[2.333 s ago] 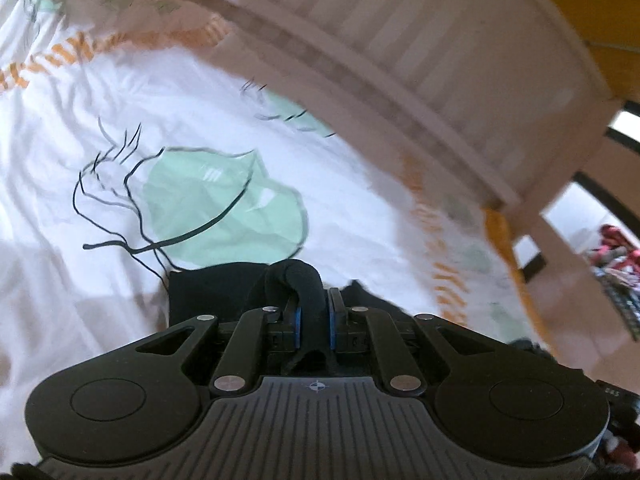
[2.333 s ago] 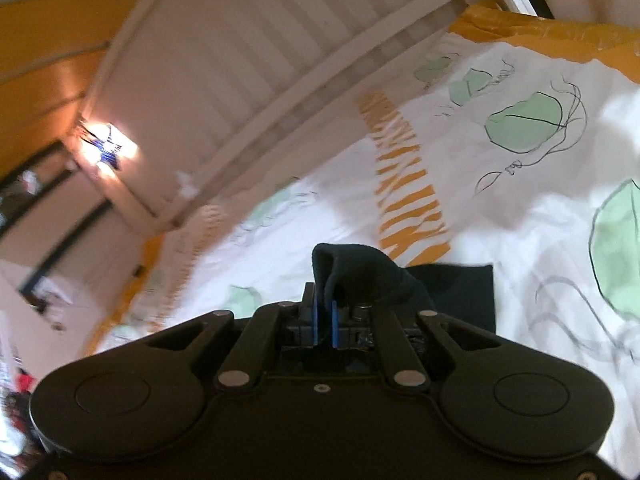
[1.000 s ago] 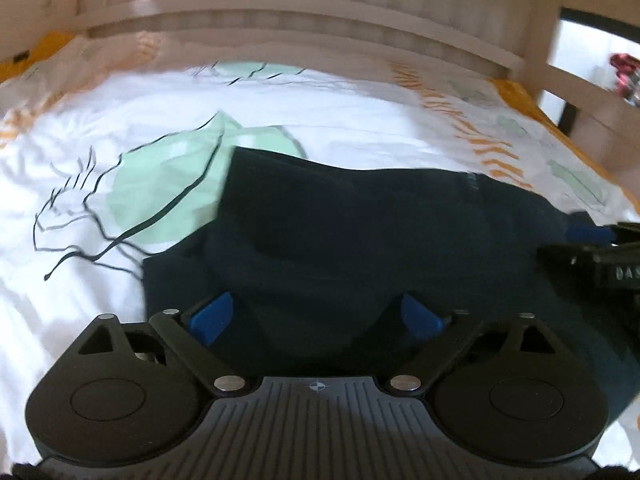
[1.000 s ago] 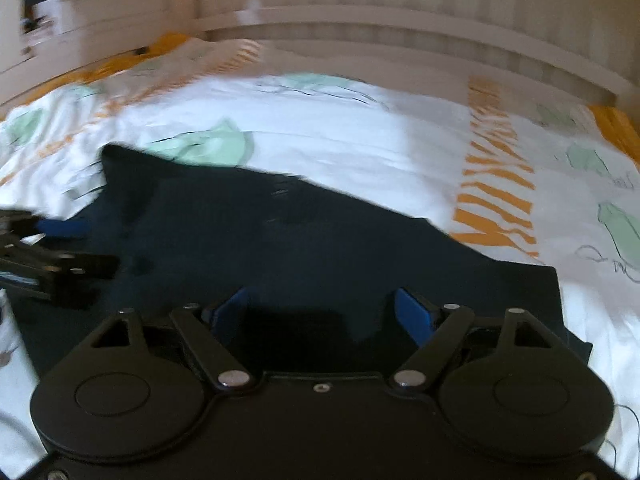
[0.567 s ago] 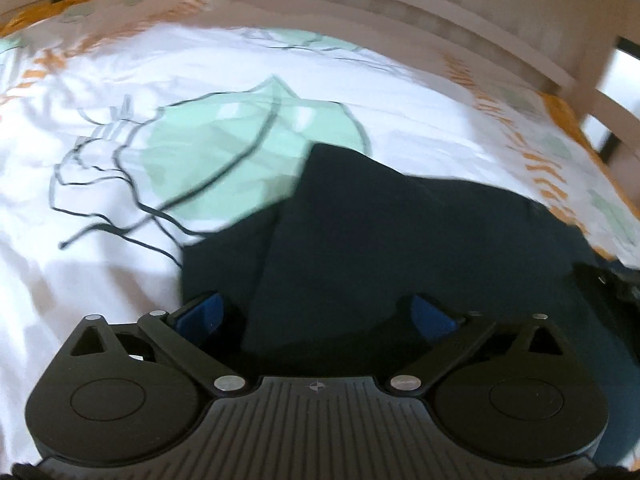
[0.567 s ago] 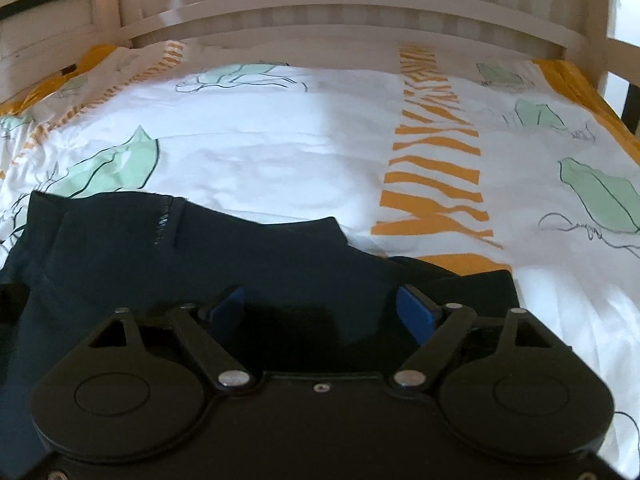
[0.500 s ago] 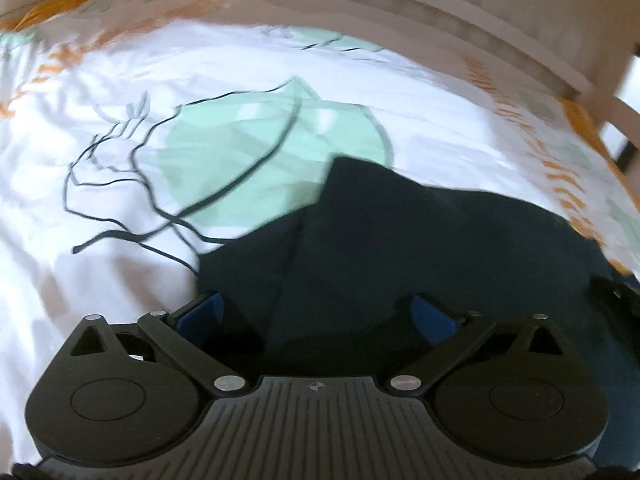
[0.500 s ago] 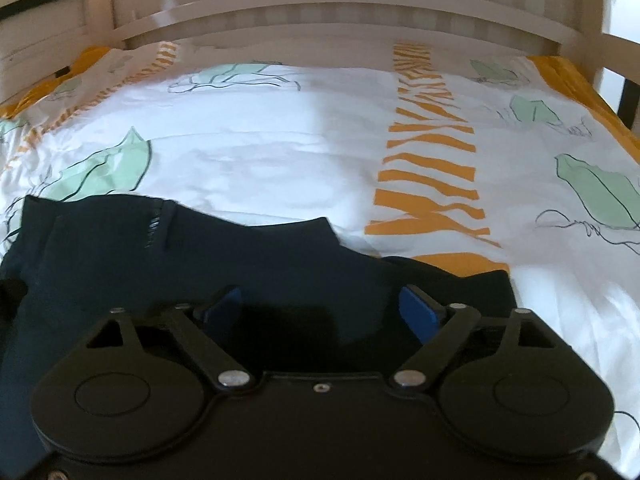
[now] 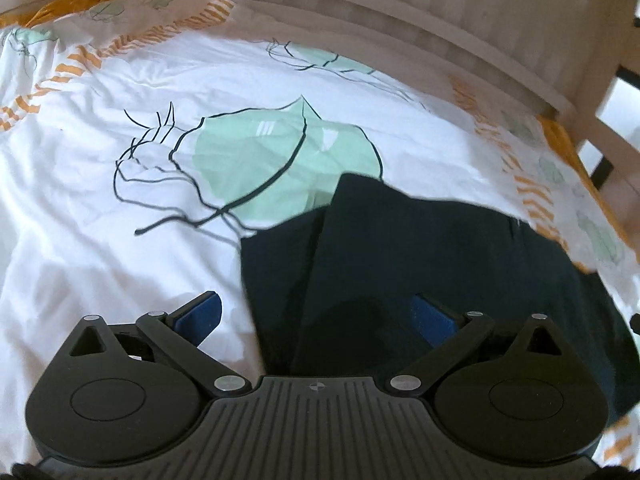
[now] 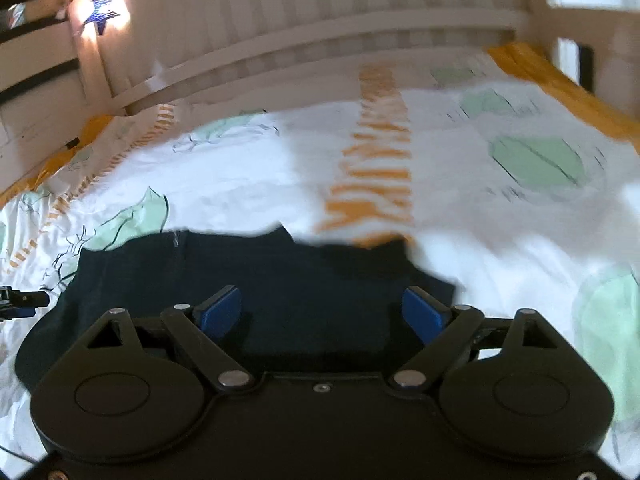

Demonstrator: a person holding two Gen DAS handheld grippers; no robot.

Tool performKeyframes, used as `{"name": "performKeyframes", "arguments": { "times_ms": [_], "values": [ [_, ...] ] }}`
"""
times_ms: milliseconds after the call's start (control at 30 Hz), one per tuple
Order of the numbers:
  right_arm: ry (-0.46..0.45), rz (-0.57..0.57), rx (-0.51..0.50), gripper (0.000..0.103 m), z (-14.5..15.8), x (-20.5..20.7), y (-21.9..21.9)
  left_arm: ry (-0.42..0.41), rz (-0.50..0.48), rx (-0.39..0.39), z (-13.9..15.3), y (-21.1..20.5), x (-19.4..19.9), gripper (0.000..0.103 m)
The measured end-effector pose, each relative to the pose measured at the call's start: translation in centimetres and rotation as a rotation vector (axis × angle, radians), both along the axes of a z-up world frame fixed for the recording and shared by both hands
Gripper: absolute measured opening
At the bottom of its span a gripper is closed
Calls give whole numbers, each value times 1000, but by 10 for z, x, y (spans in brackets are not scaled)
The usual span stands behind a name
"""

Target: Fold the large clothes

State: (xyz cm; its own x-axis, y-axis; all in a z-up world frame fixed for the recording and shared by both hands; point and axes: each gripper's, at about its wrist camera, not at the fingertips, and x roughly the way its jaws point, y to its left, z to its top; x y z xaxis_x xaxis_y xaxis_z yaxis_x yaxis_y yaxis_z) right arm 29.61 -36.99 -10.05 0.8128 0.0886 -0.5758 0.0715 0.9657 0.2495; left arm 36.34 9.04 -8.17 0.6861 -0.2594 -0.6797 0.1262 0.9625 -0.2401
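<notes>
Two views: in the left wrist one, the left gripper is spread wide, grasping nothing, above the dark garment lying lower right on the leaf-print bedspread. In the right wrist one, the right gripper gapes equally over the garment at lower centre; a slatted headboard fills the top

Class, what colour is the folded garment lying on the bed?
Dark navy, almost black garment; the left wrist view shows it best.

No readable text, labels, brands or numbers anywhere.
</notes>
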Motion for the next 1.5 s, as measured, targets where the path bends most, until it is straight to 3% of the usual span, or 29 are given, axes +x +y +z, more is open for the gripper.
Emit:
{"name": "performKeyframes", "arguments": {
  "times_ms": [167,333,600,800,933,1133,1200,1367,1433,1500],
  "values": [
    [66,-23,89,89,-17,-21,-24,19,-24,4,-6,-9,-4,102],
    [133,15,216,92,-37,-11,-31,81,-36,28,-20,-11,2,103],
    [121,132,257,101,-47,10,-14,135,-69,-29,-33,-1,17,103],
    [90,132,304,103,-53,17,-9,159,-49,-67,-33,-2,29,102],
    [67,121,366,103,-57,15,-17,113,-83,-139,-29,1,23,102],
    [55,128,350,103,-56,12,-15,89,-184,-262,-31,10,6,99],
    [53,130,350,103,-56,11,-15,95,-219,-302,-29,14,-2,94],
    [47,132,350,103,-57,11,-16,113,-246,-269,-30,11,-10,90],
    [45,132,349,103,-57,11,-15,124,-233,-295,-32,11,-5,90],
    [45,132,348,103,-57,11,-15,120,-210,-326,-33,10,1,83]
  ]
}}
